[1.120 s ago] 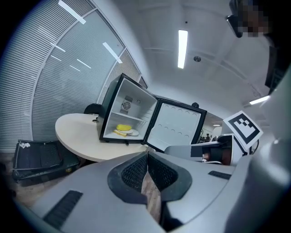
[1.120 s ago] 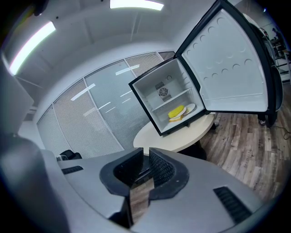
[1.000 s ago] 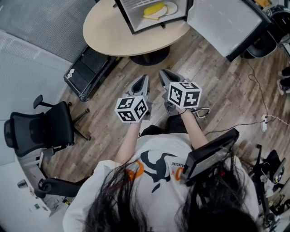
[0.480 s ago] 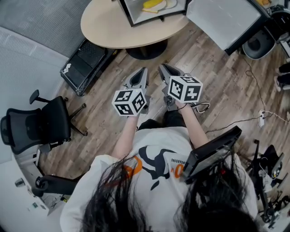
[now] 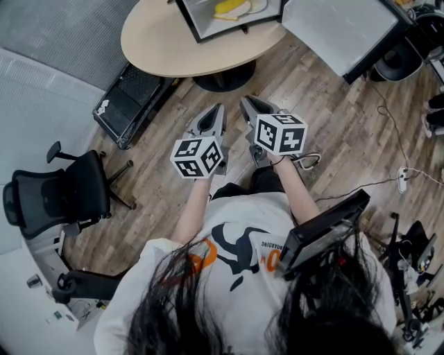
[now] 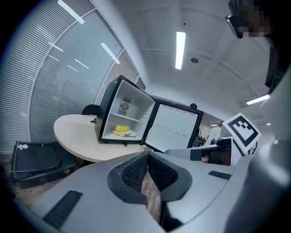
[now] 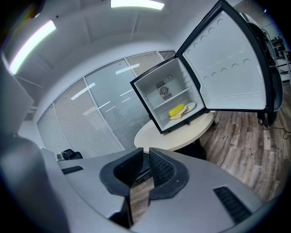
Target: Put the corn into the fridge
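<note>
Left gripper [image 5: 219, 111] [image 6: 147, 157]: jaws closed together with nothing between them, held low in front of the person and pointing toward the table.
Right gripper [image 5: 248, 104] [image 7: 146, 166]: jaws also closed and empty, just beside the left gripper, the two nearly parallel.
Corn [image 5: 227, 7] [image 6: 120, 129] [image 7: 176, 110]: lies on a plate [image 6: 130, 133] [image 7: 191, 107] on the fridge's bottom level, under the shelf, well apart from both grippers.
Fridge [image 5: 191, 24] [image 6: 107, 109] [image 7: 145, 98]: small and black with a white inside, it stands near the table's right edge with its open side toward the person.
Door [image 5: 340, 31] [image 6: 173, 129] [image 7: 227, 63]: swung wide open, it hangs out past the table's right edge over the floor.
Table [image 5: 159, 41] [image 6: 77, 132] [image 7: 182, 134]: round, pale top on a dark foot; its near edge lies between the grippers and the fridge.
Floor [image 5: 326, 118]: wood planks under the grippers.
Case [image 5: 128, 104] [image 6: 36, 157]: black, flat on the floor just beside the table's left edge.
Chair [image 5: 62, 197]: black office chair, well to the person's left.
Plug [image 5: 401, 179]: white, on a thin cable across the floor to the right.
</note>
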The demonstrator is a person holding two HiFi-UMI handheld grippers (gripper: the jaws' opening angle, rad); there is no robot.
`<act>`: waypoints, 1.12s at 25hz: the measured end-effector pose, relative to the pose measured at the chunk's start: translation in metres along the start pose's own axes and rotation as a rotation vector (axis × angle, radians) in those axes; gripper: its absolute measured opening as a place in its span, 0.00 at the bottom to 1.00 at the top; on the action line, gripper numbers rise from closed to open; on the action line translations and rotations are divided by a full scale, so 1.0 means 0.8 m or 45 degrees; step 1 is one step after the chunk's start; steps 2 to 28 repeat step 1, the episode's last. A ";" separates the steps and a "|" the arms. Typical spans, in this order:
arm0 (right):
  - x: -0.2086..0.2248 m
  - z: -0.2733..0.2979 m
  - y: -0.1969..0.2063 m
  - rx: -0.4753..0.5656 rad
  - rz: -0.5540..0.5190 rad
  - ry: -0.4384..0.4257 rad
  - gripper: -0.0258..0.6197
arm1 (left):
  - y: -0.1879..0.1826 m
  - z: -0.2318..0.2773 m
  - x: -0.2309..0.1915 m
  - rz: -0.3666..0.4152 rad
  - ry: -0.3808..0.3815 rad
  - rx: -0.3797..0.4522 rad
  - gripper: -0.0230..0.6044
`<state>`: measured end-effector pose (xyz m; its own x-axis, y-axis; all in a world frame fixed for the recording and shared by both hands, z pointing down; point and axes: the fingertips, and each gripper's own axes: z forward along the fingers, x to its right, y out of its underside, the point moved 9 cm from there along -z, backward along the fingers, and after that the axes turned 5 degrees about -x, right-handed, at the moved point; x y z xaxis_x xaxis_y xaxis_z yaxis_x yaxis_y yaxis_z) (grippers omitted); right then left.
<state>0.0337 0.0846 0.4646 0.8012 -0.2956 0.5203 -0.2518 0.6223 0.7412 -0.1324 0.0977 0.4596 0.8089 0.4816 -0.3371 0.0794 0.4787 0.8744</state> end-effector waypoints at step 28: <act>0.002 0.001 -0.002 -0.002 -0.002 -0.003 0.12 | 0.000 0.003 0.001 -0.001 -0.003 -0.001 0.06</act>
